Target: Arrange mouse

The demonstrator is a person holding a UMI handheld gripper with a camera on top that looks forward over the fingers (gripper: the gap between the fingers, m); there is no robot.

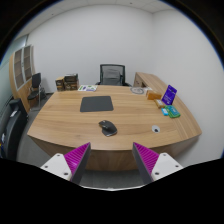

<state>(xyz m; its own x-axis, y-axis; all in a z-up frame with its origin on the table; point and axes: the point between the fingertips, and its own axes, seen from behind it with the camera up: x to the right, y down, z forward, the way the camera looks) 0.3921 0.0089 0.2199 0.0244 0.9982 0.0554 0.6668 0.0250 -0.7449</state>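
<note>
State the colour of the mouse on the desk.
Dark grey, almost black. The mouse lies on the wooden desk beyond the open gripper; gripper view.

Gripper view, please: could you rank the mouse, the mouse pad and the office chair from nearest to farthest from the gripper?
With the gripper open and holding nothing:
1. Mouse, on the table just ahead of the fingers.
2. Mouse pad, dark, further up the table beyond the mouse.
3. Office chair, behind the table's far edge, by the wall.
</note>
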